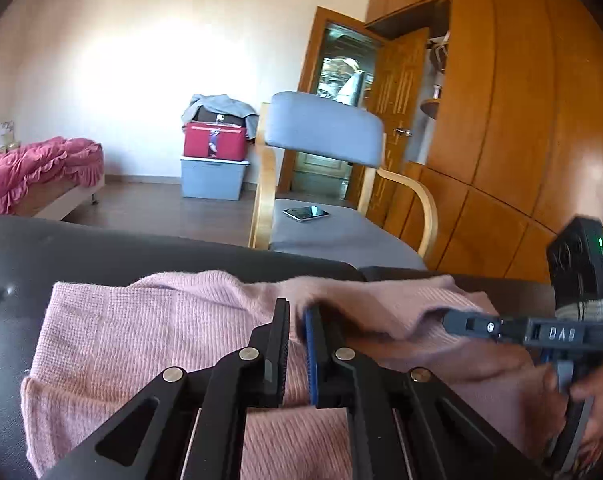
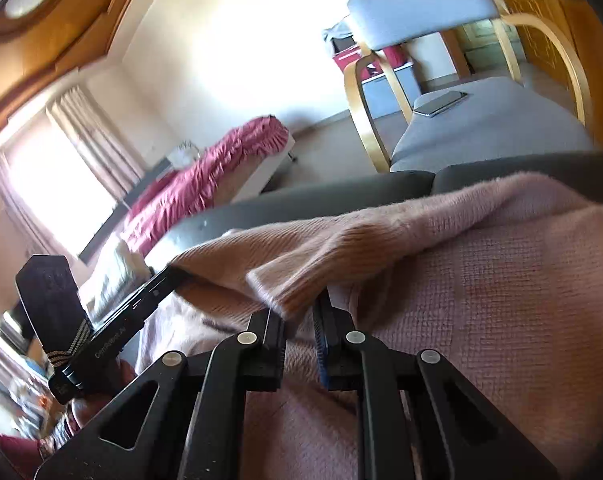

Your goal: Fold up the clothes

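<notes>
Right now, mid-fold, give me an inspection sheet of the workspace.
Surface: dark padded top, mostly under the garment.
Job's things: pink knit sweater, partly folded, one fold lifted.
Clutter: nothing seen on the top.
Claws: left claw shut, sweater edge at its tips; right claw shut on the sweater's cuff.
Cables: nothing seen.
Surroundings: grey armchair holding a phone; bed; stacked boxes; wooden wardrobe.

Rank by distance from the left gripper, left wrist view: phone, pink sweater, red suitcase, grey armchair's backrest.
From the left gripper:
1. pink sweater, right under the fingers on the dark surface.
2. phone, on the armchair seat just beyond.
3. grey armchair's backrest, behind the phone, upper centre.
4. red suitcase, stacked on a grey bin at the far wall, left of the chair.
</notes>
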Action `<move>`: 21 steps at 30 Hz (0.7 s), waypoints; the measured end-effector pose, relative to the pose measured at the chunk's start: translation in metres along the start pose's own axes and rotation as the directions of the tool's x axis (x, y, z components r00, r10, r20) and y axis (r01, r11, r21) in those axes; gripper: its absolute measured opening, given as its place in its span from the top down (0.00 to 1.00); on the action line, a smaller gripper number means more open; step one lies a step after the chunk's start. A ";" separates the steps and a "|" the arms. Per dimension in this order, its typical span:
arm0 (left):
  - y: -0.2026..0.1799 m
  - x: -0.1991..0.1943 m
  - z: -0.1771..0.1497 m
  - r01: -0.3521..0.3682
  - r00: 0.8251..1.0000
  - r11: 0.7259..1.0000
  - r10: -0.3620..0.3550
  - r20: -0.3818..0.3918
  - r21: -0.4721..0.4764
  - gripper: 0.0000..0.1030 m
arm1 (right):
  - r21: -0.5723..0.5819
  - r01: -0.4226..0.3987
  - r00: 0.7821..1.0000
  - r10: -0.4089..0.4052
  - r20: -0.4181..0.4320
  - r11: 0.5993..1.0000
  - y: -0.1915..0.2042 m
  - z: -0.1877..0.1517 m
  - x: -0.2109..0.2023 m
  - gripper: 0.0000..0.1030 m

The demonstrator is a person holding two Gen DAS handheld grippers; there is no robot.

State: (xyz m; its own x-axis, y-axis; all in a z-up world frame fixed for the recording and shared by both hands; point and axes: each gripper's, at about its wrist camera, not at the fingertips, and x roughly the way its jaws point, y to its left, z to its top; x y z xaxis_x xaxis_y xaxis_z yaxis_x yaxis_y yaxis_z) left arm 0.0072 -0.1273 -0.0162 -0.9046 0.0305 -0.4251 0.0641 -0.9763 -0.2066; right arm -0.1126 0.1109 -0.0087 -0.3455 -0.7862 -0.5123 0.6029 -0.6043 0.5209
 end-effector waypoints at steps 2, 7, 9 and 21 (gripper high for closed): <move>-0.005 -0.006 -0.001 0.019 1.000 1.000 -0.019 0.006 0.020 0.94 | -0.032 -0.010 0.999 0.009 -0.049 0.999 0.003 -0.001 -0.001 0.87; -0.008 -0.001 -0.004 0.060 0.995 0.998 -0.058 -0.084 0.017 0.94 | 0.011 0.010 0.997 -0.009 -0.083 1.000 -0.013 -0.009 0.003 0.87; -0.015 -0.001 -0.004 0.051 0.993 0.998 -0.049 -0.106 0.024 0.89 | 0.036 0.032 0.998 -0.031 -0.047 0.999 -0.020 -0.009 0.002 0.85; -0.079 0.060 -0.006 -0.120 0.953 0.893 0.227 -0.203 0.434 0.76 | -0.257 0.345 0.939 -0.334 0.089 0.903 0.031 -0.010 0.015 0.35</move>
State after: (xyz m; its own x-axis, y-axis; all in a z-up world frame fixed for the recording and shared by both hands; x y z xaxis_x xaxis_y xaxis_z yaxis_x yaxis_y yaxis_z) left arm -0.0498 -0.0474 -0.0305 -0.7617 -0.1489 -0.6306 -0.0173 -0.9682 0.2495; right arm -0.0919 0.0816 -0.0077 -0.5891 -0.5477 -0.5941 0.6096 -0.7838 0.1182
